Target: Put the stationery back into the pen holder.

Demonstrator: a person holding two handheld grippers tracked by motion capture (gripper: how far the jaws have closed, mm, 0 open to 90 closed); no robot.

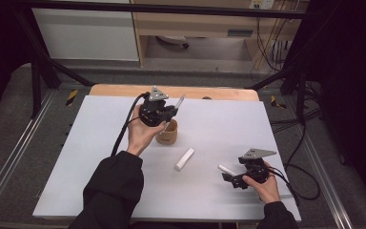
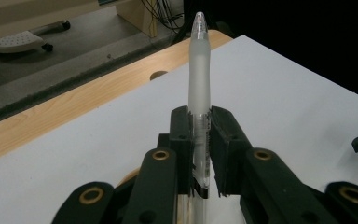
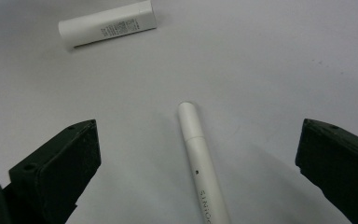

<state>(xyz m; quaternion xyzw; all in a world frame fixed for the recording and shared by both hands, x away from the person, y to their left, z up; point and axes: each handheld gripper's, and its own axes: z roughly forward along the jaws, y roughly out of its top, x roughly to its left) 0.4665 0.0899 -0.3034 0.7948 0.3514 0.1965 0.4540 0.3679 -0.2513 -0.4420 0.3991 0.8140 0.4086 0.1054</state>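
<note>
My left gripper [image 1: 167, 114] is shut on a frosted translucent pen [image 2: 199, 70], held above a small wooden cup [image 1: 167, 135] near the middle of the white table [image 1: 76, 157]. The pen [image 1: 179, 102] sticks up and away past the jaws. In the left gripper view the pads clamp its lower barrel. My right gripper [image 1: 229, 174] rests low at the front right, open, with a white pen [image 3: 199, 158] lying on the table between its spread jaws, untouched. The white pen [image 1: 226, 169] points toward the table's middle. A white tube [image 1: 185, 159] lies flat between the cup and the right gripper.
The white tube [image 3: 106, 24] with printed text lies beyond the white pen in the right gripper view. A wooden strip [image 1: 124, 90] runs along the table's far edge. Black frame bars and cables stand at the sides and back.
</note>
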